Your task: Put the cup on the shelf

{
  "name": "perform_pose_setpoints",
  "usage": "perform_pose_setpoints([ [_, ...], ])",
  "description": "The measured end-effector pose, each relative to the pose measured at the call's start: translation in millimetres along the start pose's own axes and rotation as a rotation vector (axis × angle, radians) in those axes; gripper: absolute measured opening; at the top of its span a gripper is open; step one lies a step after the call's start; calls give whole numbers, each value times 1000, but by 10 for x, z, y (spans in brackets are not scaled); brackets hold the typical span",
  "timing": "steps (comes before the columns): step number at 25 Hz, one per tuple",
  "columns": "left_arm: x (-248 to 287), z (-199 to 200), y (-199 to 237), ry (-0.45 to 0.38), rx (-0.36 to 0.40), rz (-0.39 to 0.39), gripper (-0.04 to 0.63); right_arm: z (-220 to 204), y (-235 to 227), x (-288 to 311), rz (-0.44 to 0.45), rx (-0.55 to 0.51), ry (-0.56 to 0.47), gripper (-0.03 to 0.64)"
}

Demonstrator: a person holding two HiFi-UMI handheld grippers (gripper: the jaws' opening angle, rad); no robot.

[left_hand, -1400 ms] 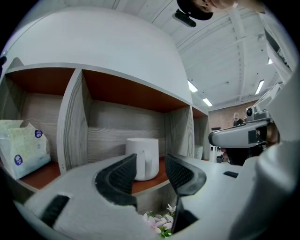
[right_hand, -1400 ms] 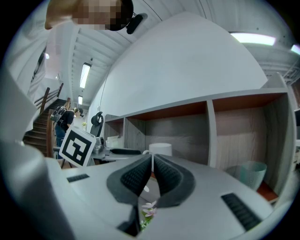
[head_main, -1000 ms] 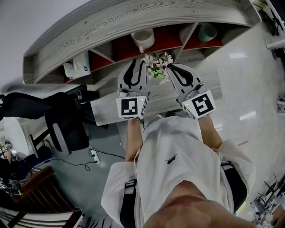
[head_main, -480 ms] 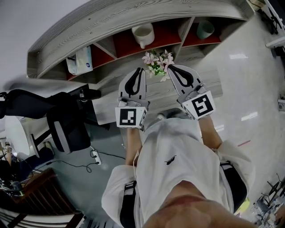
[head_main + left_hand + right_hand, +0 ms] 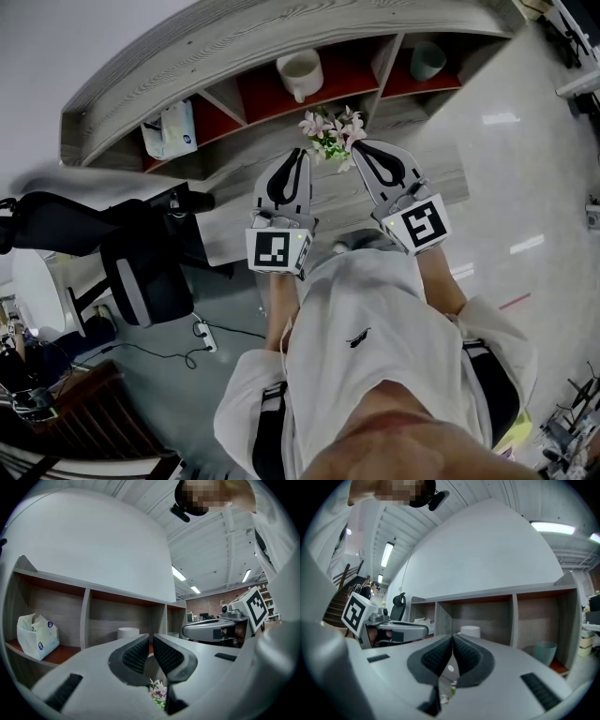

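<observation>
The white cup (image 5: pixel 300 73) stands in the middle compartment of the grey wooden shelf (image 5: pixel 234 37), on its red floor. It also shows as the white cup (image 5: pixel 128 633) past my left jaws, and as the white cup (image 5: pixel 469 631) past my right jaws. My left gripper (image 5: pixel 298 156) hovers over the desk short of the shelf, shut with nothing between its pads (image 5: pixel 140 653). My right gripper (image 5: pixel 362 148) is beside it, also shut and empty, its fingertips (image 5: pixel 461 651) meeting. Neither gripper touches the cup.
A teal cup (image 5: pixel 427 61) sits in the right compartment and a white tissue pack (image 5: pixel 171 129) in the left one. A small bunch of pink flowers (image 5: pixel 330 134) stands on the desk (image 5: pixel 441 173) between the grippers' tips. A black office chair (image 5: pixel 141 272) is at the left.
The left gripper's jaws, apart a second ago, have closed on nothing. Both grippers have drawn back a little from the shelf.
</observation>
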State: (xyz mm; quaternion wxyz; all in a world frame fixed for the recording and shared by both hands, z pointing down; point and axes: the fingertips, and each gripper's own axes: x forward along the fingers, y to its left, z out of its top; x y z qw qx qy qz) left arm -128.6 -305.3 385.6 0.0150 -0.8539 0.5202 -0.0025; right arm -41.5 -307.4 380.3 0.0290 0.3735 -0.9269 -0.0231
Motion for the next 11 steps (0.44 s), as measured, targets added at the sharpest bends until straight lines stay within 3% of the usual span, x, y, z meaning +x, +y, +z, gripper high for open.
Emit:
perform_pose_setpoints([
  [11, 113, -33, 25, 7, 1, 1, 48, 23, -74, 48, 2, -6, -12, 34],
])
